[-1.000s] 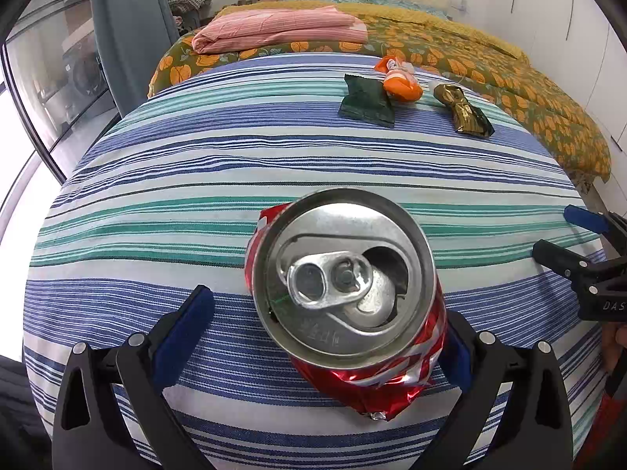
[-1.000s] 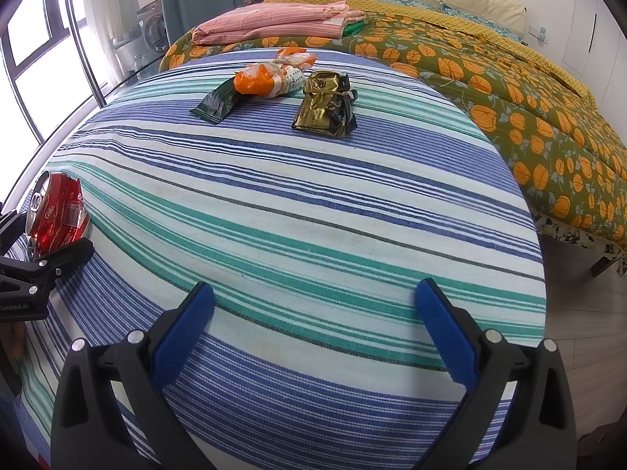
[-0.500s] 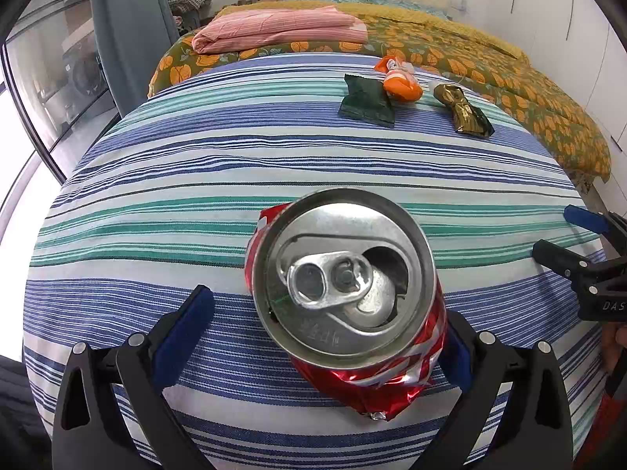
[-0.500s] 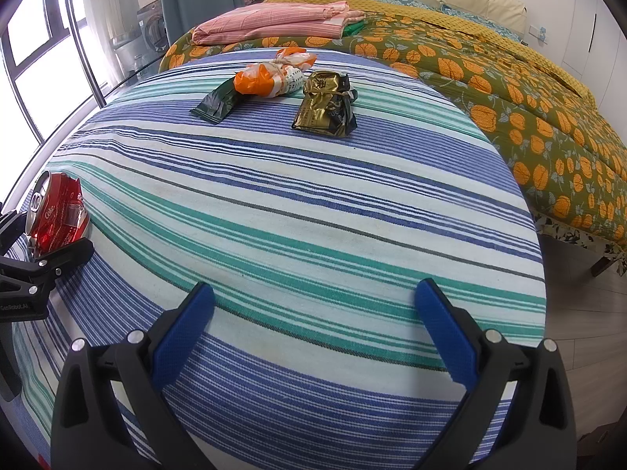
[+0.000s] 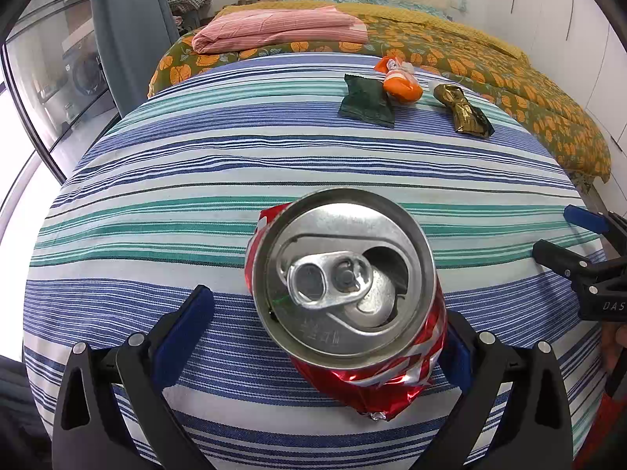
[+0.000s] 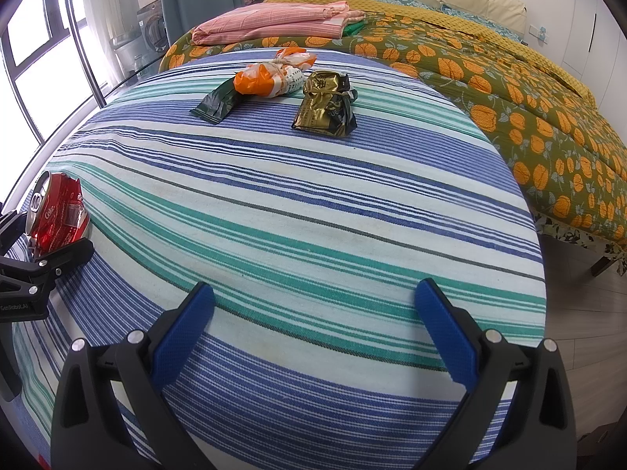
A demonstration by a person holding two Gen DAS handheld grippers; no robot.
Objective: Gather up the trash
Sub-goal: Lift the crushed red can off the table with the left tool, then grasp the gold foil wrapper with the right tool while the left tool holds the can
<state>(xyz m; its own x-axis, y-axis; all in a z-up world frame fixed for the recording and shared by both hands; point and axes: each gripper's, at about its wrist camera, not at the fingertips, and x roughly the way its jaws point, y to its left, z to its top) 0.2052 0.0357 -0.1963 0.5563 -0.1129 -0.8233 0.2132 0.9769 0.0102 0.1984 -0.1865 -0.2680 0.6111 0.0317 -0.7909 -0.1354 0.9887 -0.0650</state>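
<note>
The crushed red can (image 5: 345, 297) is the landmark: it lies on the striped cloth (image 5: 196, 180), its silver top with the pull tab facing the left wrist camera. The left gripper (image 5: 321, 337) stands wide open around the can, which sits toward the right finger; whether that finger touches it cannot be told, and the left blue pad (image 5: 184, 329) is clear of it. To the right of the can, the right gripper (image 6: 313, 325) hovers over bare cloth, spread wide and holding nothing. Well beyond the can, toward the far right of the cloth, lie three wrappers close together: a dark green packet (image 5: 366, 102), an orange and white bag (image 5: 397, 82) touching its far edge, and a gold wrapper (image 5: 464, 111) just to their right. Farther still than the can and the wrappers, a folded pink blanket (image 5: 278, 31) rests on a bedspread (image 5: 509, 78) with orange flowers.
</note>
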